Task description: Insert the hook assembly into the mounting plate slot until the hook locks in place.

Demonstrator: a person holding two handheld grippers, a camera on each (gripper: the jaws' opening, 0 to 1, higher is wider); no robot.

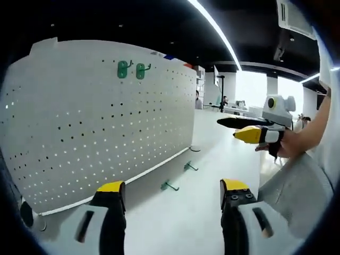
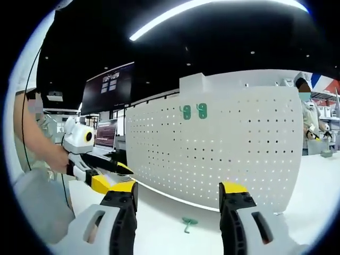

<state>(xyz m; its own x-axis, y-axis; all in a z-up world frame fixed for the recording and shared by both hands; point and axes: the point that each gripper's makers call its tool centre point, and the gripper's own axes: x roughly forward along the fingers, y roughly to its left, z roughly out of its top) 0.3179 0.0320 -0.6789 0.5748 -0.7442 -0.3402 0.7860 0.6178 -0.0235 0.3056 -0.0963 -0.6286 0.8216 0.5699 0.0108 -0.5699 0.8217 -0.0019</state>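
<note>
Left gripper [image 1: 172,192], yellow-tipped jaws wide apart, nothing between them, held above the white tabletop [image 1: 175,223] near the foot of the tall white perforated mounting plate [image 1: 95,122]. Two green plastic hooks already seated side by side high on that plate [image 1: 132,69], close together, upper middle of the board. Two more loose green hooks lying flat on the table just in front of the plate's lower edge: one nearer [image 1: 169,186], one slightly farther to the right [image 1: 190,167], apart from each other and untouched by either tool. Farther right in the left gripper view, the right gripper [image 1: 246,129], held in a person's hand [image 1: 289,146], pointing left toward the plate, well apart from it.

In the right gripper view, right gripper [image 2: 178,197] likewise spread wide and empty, facing the perforated plate [image 2: 239,149] with the mounted pair of hooks [image 2: 194,111] near its top. One loose green hook [image 2: 188,223] on the table between the jaws' line of sight, not gripped. Left gripper [image 2: 114,171] at the left, jaws too foreshortened to judge from there.
</note>
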